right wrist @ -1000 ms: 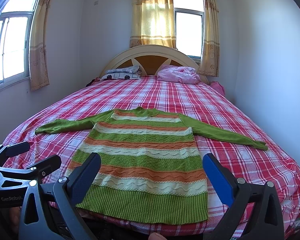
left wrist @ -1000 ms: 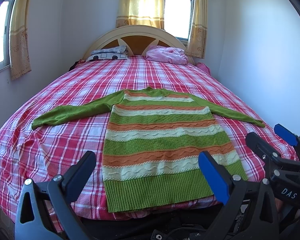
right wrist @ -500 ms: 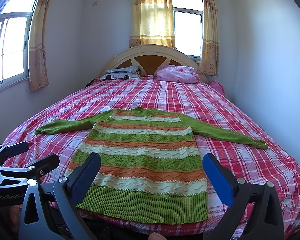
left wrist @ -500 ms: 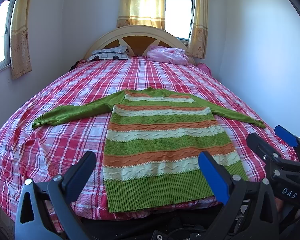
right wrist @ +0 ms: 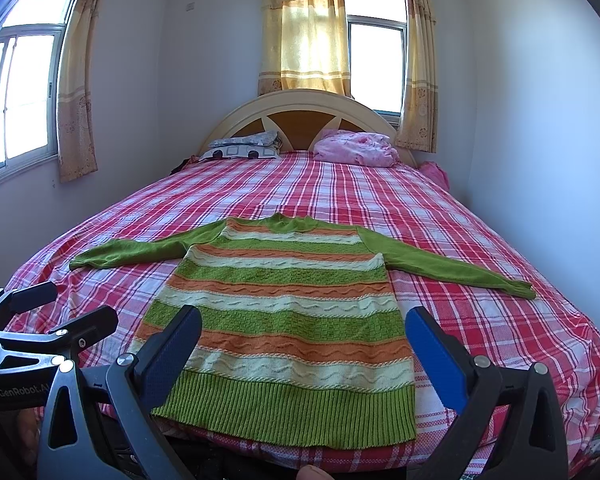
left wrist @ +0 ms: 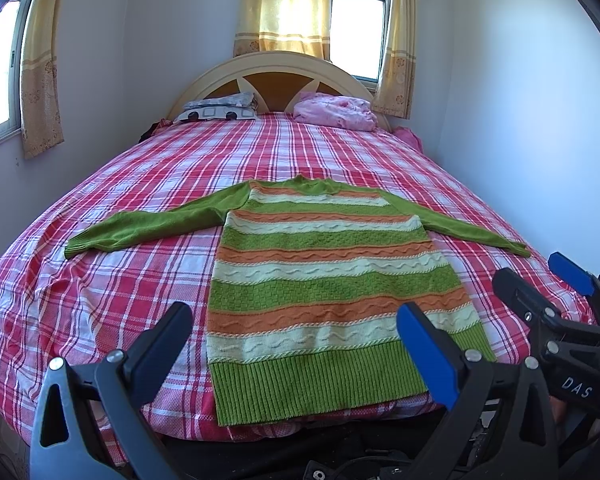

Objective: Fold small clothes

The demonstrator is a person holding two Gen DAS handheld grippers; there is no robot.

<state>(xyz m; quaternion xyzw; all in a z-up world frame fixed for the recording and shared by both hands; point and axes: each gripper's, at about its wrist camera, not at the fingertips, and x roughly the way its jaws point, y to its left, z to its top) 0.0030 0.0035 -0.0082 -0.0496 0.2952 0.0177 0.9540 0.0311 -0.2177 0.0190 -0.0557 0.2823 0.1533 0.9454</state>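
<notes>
The wide bed with the red-and-white plaid cotton sheet (left wrist: 112, 280) fills the room from the near edge to the arched cream wooden headboard (right wrist: 304, 100) at the far end. The sheet is a flat, tightly woven surface with a few soft creases on the near left.

On its near half lies the task's thing, the green, orange and cream striped knitted sweater (left wrist: 324, 276), spread flat and front-down or front-up (I cannot tell which), collar far, ribbed green hem hanging just at the near edge of the bed. Both plain green sleeves stretch out sideways, the left one (right wrist: 140, 254) thicker-looking and slightly bent, the right one (right wrist: 452, 268) long and straight. The knit is chunky, with wavy cable rows in the orange and cream bands and a basket texture in the green; it will likely stretch and sag if lifted by one point.

The left gripper (left wrist: 296, 344) and the right gripper (right wrist: 304, 340) hover at the near edge, jaws spread wide and holding nothing.

No fold is made yet. A good first move, I judge, is to pinch each sleeve near its cuff and lay it across the body, gripping both knit layers and dragging low so the stripes stay square.
</notes>
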